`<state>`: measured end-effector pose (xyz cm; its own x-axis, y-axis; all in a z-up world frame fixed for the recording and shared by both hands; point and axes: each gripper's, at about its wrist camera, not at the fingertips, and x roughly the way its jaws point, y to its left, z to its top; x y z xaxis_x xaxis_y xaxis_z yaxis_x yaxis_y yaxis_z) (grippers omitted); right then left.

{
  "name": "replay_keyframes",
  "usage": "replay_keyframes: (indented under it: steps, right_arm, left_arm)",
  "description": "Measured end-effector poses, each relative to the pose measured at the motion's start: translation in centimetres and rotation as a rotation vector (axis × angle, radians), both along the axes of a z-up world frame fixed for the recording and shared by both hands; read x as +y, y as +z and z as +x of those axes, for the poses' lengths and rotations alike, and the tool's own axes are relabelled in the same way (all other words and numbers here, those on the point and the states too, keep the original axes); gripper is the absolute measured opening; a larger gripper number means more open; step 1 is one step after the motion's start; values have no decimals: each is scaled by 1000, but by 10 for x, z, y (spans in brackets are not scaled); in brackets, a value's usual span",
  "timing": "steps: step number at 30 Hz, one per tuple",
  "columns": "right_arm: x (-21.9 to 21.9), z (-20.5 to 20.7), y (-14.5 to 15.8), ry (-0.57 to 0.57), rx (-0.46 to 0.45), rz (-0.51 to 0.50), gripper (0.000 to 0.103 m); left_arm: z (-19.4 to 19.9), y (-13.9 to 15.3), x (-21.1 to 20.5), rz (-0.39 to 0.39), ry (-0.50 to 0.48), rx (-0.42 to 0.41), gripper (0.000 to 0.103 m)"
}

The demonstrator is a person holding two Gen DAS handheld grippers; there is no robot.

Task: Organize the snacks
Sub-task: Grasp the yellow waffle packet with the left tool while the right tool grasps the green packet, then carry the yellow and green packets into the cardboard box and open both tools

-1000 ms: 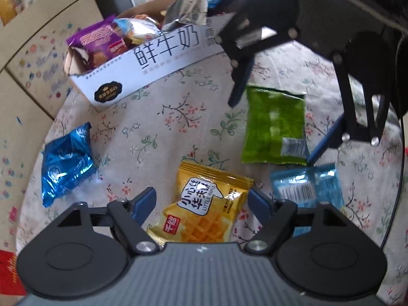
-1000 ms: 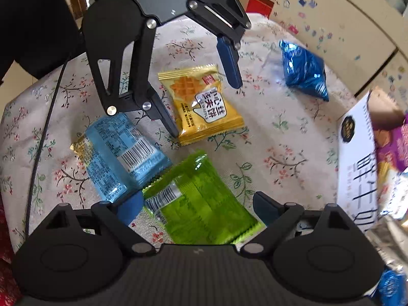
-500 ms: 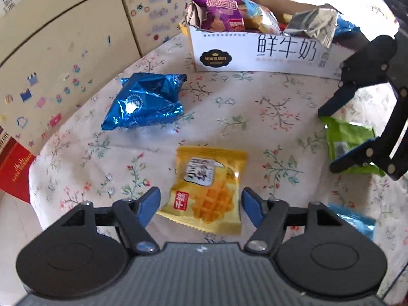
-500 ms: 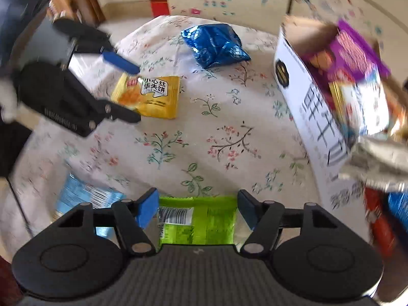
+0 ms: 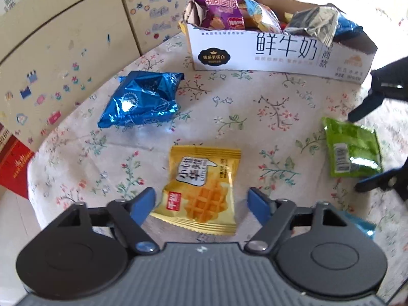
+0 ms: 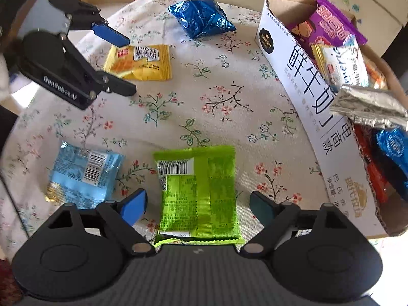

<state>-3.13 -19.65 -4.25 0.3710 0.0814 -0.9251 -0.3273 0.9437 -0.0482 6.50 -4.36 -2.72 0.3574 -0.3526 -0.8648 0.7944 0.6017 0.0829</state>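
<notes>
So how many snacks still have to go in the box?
Done: the box already holds several snacks. In hand: nothing yet; the left claw is open around the yellow waffle pack, the right claw open around the green pack. Left: four on the table, those two plus the dark blue bag and light blue pack.

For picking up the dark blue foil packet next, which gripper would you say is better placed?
Left, probably. The dark blue foil packet lies just beyond the left gripper, past the yellow waffle packet. The right gripper straddles the green packet, farther away.
</notes>
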Motion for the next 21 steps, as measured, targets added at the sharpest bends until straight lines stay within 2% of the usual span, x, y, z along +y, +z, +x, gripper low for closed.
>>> replay_keyframes:
  steps: [1, 2, 4, 7, 11, 17, 21]
  right_arm:
    - [2, -2, 0, -1, -10, -16, 84]
    - [4, -3, 2, 2, -17, -17, 80]
    - [6, -6, 7, -8, -27, -1, 64]
    - [8, -4, 10, -30, -39, 15, 57]
    - [4, 1, 21, -85, -63, 99, 56]
    - [-2, 2, 33, -169, -96, 210, 56]
    - [-1, -1, 42, -199, -137, 231, 56]
  left_arm:
    - [0, 0, 0, -8, 7, 14, 65]
    - [-1, 1, -1, -15, 13, 24, 63]
    - [-6, 1, -3, -7, 21, 9, 61]
    - [-13, 2, -7, -9, 11, 3, 60]
    - [-21, 4, -11, -5, 13, -16, 59]
    - [-24, 15, -8, -49, 55, -34, 59]
    - [-26, 27, -3, -96, 93, -49, 59]
